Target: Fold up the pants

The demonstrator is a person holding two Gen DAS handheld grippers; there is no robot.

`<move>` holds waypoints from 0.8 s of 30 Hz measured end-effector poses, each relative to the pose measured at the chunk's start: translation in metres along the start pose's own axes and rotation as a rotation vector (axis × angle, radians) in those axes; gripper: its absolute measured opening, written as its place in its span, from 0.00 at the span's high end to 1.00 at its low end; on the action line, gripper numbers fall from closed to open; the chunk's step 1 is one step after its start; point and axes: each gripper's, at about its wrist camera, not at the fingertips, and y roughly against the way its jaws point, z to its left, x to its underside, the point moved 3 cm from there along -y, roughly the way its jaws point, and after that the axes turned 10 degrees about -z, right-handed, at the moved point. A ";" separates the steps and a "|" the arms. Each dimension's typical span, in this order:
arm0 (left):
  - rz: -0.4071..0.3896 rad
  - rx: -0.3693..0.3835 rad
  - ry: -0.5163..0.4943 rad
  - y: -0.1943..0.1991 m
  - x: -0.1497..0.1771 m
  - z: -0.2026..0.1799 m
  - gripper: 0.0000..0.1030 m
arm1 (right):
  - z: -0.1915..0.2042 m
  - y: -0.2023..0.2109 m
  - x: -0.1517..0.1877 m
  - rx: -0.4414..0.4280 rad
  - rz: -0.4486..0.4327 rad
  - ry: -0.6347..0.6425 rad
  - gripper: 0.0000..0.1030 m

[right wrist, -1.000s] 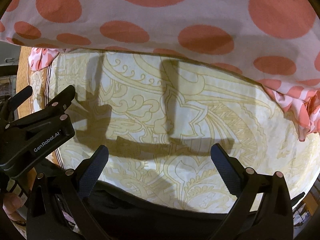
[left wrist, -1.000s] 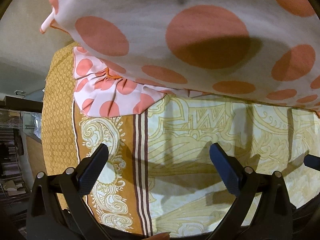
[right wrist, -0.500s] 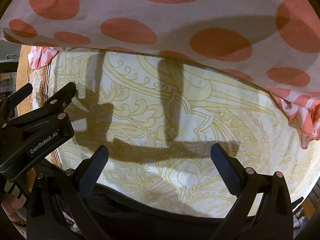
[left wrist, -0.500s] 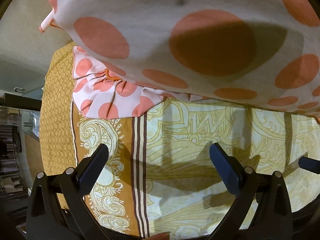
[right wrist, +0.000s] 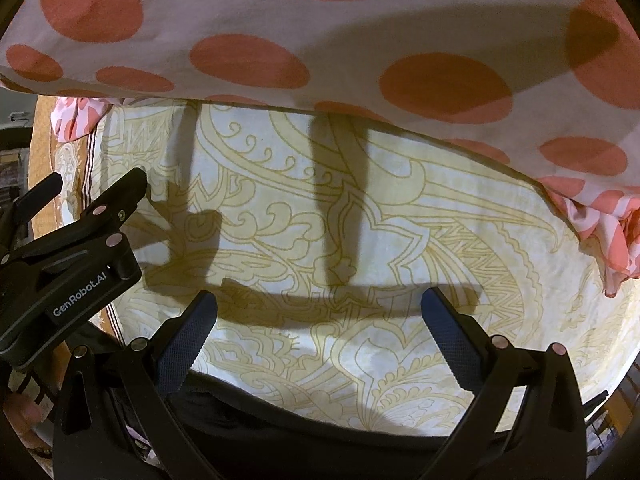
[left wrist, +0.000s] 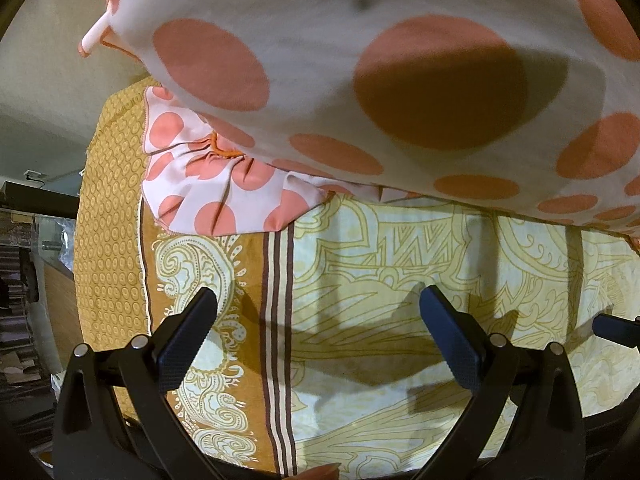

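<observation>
The pants (left wrist: 360,60), white with big coral dots, lie across the far side of the bedsheet (left wrist: 400,280) and fill the top of both my wrist views; in the right view the same cloth (right wrist: 320,40) spreads edge to edge above the sheet (right wrist: 320,240). At the left end, a gathered part with orange stitching (left wrist: 224,152) rests flat on the sheet's brown border, and a white drawstring end (left wrist: 94,38) pokes out from the upper left edge. At the right end, a bunched fold (right wrist: 608,232) droops onto the sheet.

My left tongs (left wrist: 318,312) hover over the sheet with both fingers spread wide and nothing between them, well short of the pants' near edge. My right tongs (right wrist: 318,312) are the same: released, fingers apart, empty, over the pale paisley part of the sheet. Their shadows fall on the sheet and reach the cloth's edge.

In the right view my left tongs' body shows at the left, black, marked "GenRobot.AI". A tip of the right tongs shows at the right edge of the left view.

The sheet's brown striped band (left wrist: 276,320) runs under the left tongs, and an ochre patterned strip (left wrist: 108,240) lies beyond it.
</observation>
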 end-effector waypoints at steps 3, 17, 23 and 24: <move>0.001 -0.006 -0.010 -0.002 -0.001 -0.002 0.02 | 0.002 -0.002 -0.001 0.003 0.000 -0.005 0.01; 0.006 -0.016 -0.024 -0.006 -0.003 -0.006 0.02 | 0.007 -0.007 -0.002 0.012 -0.005 -0.008 0.01; 0.005 -0.016 -0.027 -0.006 -0.003 -0.007 0.02 | 0.004 -0.008 -0.002 0.009 -0.006 -0.024 0.01; 0.005 -0.014 -0.026 -0.007 -0.003 -0.007 0.02 | 0.003 -0.009 -0.002 0.006 -0.007 -0.031 0.01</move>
